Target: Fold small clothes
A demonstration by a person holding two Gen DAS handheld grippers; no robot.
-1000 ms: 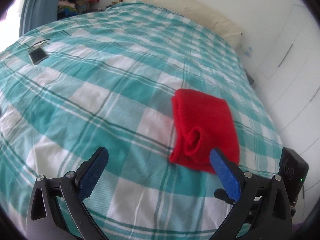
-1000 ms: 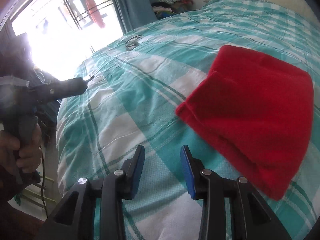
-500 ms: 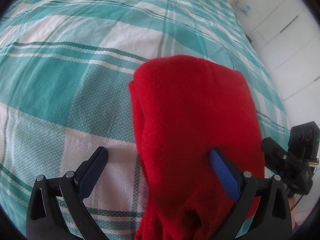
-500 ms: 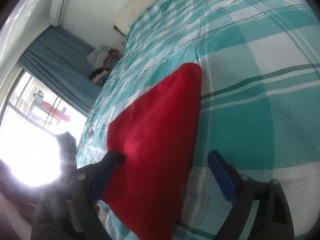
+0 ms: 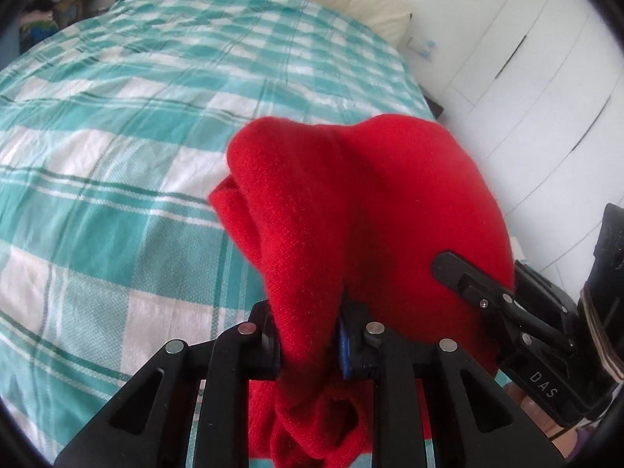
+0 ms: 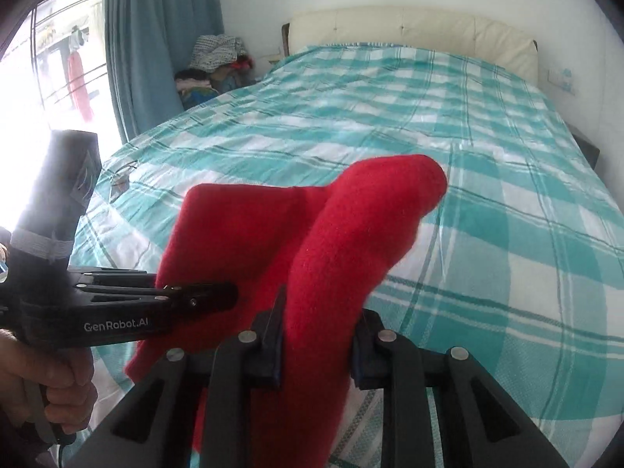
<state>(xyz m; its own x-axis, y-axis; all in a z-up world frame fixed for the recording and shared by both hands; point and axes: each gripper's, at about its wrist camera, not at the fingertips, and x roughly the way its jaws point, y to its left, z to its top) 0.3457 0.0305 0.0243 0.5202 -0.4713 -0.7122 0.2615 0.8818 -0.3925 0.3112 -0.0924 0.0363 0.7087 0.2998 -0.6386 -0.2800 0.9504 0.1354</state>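
Left claw [image 5: 310,341]: jaws have just been closing and now pinch a bunched fold of the red knit garment [image 5: 370,210], which is raised above the bed [image 5: 117,136] with its teal-and-white checked cover. Right claw [image 6: 318,345]: jaws have likewise just been closing and grip another fold of the same garment, close beside the left claw.

A teal-and-white checked bedspread [image 6: 487,124] covers the bed. A cream headboard [image 6: 413,35] stands at its far edge, a blue curtain [image 6: 156,46] and clothes pile [image 6: 218,66] beside the far left corner.
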